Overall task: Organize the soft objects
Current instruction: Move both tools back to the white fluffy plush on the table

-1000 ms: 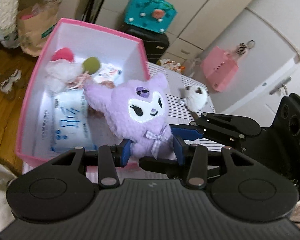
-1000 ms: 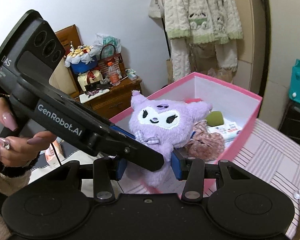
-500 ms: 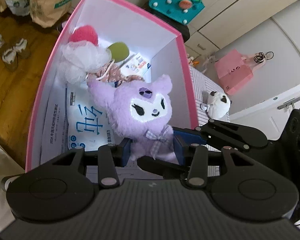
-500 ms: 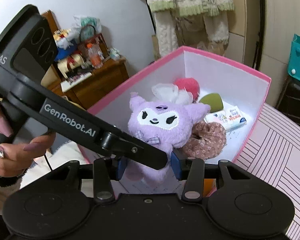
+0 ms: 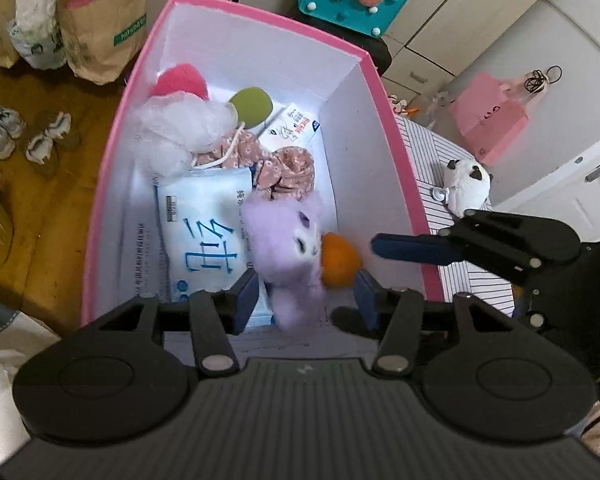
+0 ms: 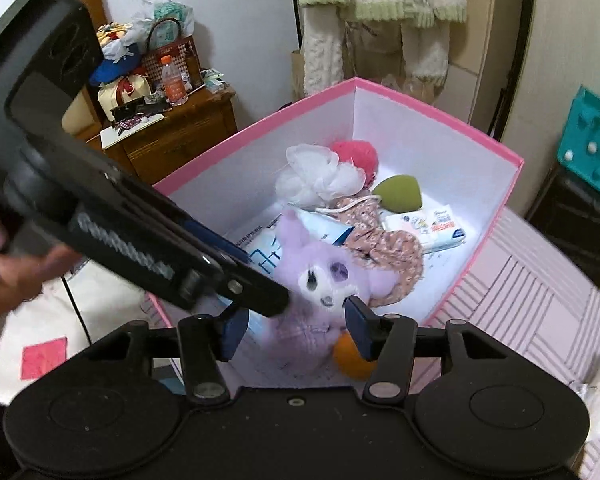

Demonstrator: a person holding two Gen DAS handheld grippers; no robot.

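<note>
Striped bedding (image 5: 440, 168) carries the pink box (image 5: 384, 92). Both my left gripper (image 5: 306, 296) and right gripper (image 6: 296, 326) stand open, holding nothing. Blurred, the purple plush (image 5: 288, 248) sits inside near the box's near edge, against an orange ball (image 5: 340, 260).

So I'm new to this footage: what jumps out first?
A fuzzy purple plush lies blurred in the near end of the pink box, beside an orange ball. Both claws, left and right, stand open over it. A white plush sits outside on the striped surface.
</note>
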